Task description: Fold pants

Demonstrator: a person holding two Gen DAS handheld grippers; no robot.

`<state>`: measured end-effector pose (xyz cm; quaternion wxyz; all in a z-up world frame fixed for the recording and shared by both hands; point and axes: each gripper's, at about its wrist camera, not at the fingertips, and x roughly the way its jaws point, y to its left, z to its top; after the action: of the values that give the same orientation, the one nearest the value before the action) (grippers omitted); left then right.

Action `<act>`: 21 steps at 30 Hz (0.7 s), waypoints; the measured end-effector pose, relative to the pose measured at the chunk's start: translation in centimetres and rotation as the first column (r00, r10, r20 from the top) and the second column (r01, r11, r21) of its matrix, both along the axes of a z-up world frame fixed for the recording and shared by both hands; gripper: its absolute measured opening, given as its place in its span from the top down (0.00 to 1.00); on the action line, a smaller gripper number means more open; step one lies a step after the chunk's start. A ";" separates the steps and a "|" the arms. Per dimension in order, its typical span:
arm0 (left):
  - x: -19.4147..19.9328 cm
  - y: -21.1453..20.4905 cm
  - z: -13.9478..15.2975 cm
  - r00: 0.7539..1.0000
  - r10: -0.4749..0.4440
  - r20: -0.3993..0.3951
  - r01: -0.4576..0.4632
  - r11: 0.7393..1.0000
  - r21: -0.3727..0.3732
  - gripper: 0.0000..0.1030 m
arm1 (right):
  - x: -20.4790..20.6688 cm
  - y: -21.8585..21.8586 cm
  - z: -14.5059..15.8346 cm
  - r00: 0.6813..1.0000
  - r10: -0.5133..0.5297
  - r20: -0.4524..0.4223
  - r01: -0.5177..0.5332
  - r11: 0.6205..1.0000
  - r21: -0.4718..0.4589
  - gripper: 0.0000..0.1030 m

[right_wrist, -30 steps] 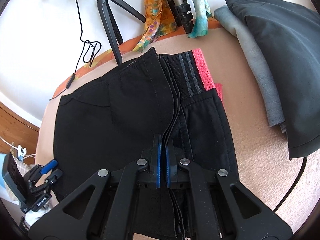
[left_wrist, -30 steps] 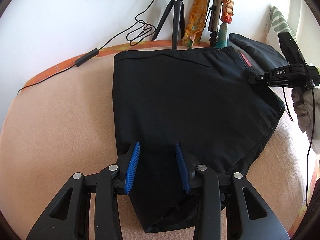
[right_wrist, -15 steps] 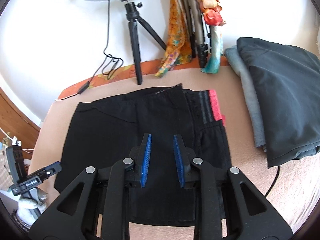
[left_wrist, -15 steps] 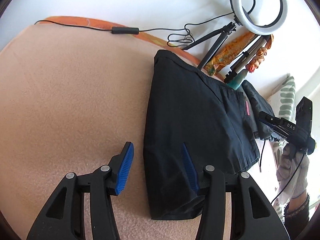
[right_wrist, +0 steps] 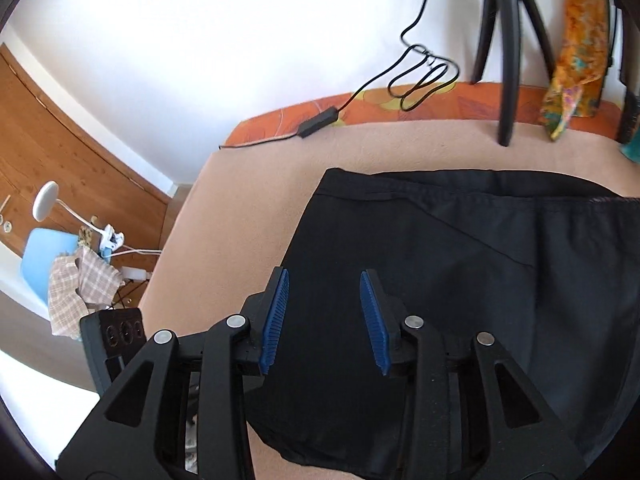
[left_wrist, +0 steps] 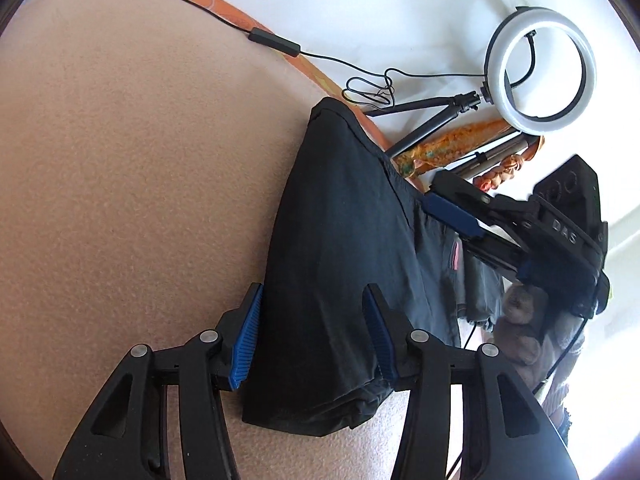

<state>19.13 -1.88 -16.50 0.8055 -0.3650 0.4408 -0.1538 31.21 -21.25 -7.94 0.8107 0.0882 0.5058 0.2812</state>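
Observation:
The black pants (left_wrist: 340, 248) lie folded flat on the peach blanket (left_wrist: 140, 160). They also show in the right wrist view (right_wrist: 460, 280). My left gripper (left_wrist: 312, 340) is open and empty, its blue pads straddling the near left part of the pants. My right gripper (right_wrist: 324, 316) is open and empty above the pants' left half. It shows from the side in the left wrist view (left_wrist: 452, 212), over the pants' right edge. A pink waistband strip (left_wrist: 456, 258) peeks out there.
A ring light (left_wrist: 540, 72) on a tripod (right_wrist: 506, 60) stands at the wall with a cable and switch box (right_wrist: 318, 122). Orange scarves (right_wrist: 576, 44) hang beside it. The bed's left edge (right_wrist: 176, 240) drops to a floor with a blue chair (right_wrist: 44, 256).
The right gripper opened, let go of the pants' folded edge and swung left over them. The left gripper rose and turned, staying open.

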 end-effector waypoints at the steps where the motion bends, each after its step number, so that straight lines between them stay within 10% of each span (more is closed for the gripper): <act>1: 0.0 -0.1 0.1 1.000 -0.001 0.000 0.001 1.000 0.002 0.55 | 0.5 1.3 -0.5 1.000 0.013 -0.015 -0.013 1.000 -0.025 0.62; 10: -0.7 -1.1 0.9 0.997 -0.036 0.064 0.038 0.999 -0.021 0.55 | 3.7 9.9 -3.6 0.992 0.070 -0.105 -0.095 0.961 -0.260 0.60; 21: -1.1 -3.0 2.0 0.989 -0.098 0.114 0.100 0.995 -0.016 0.55 | 2.3 14.8 -5.6 0.964 0.197 -0.181 -0.267 0.764 -0.587 0.52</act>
<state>17.99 -4.90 -14.53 0.8165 -0.3422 0.4102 -0.2189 33.55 -6.49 -13.50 0.7262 -0.2243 0.6193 0.1971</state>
